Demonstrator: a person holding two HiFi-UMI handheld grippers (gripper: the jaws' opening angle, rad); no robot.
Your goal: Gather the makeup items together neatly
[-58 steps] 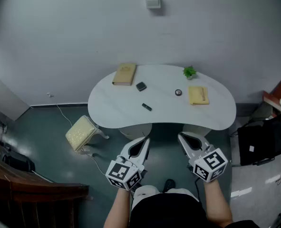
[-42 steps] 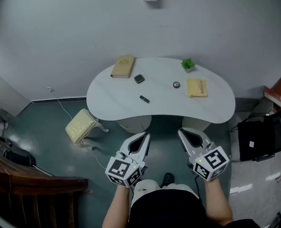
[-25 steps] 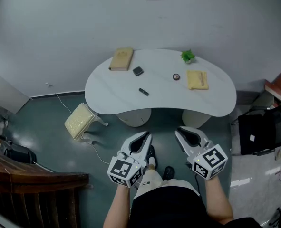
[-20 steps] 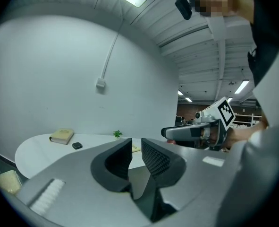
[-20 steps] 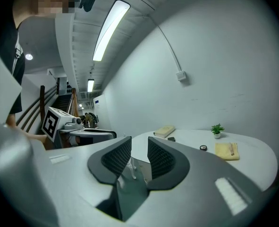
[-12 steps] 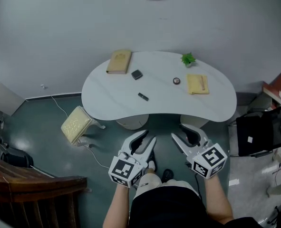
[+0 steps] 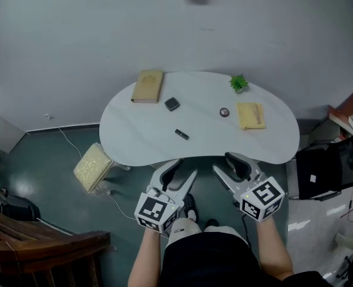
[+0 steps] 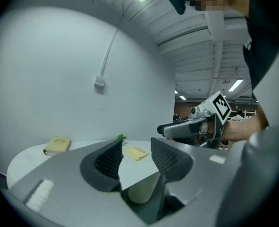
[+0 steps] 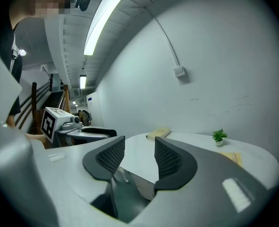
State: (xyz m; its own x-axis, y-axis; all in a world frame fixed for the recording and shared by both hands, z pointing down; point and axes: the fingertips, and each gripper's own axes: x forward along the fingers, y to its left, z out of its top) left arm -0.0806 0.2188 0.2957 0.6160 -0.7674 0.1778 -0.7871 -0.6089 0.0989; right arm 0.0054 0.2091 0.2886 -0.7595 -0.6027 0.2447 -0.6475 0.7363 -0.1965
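On the white kidney-shaped table (image 7: pixel 146 148) lie a dark square compact (image 7: pixel 172 104), a small dark tube (image 7: pixel 182 134) and a small round pot (image 7: pixel 224 112). My left gripper (image 7: pixel 177 173) and right gripper (image 7: pixel 229 167) hover side by side at the table's near edge, short of all the items. The jaws of both have just been opening and stand open with nothing between them. Past the left gripper (image 8: pixel 135 157) I see the tabletop and the right gripper's body (image 8: pixel 196 126). The view past the right gripper (image 9: pixel 135 157) shows the table and the left gripper's body (image 9: pixel 78 126).
A tan book (image 7: pixel 147 86) lies at the table's far left, a small green plant (image 7: pixel 239 84) and a yellow flat item (image 7: pixel 250 115) at its right. A yellow-cushioned stool (image 7: pixel 92 166) stands left of the table, a black case (image 7: pixel 331 172) right, dark wooden furniture (image 7: pixel 45 244) near left.
Both grippers have come forward to the table's near edge, and the table now sits closer in the head view. Their jaws, shut a second ago, have spread apart.
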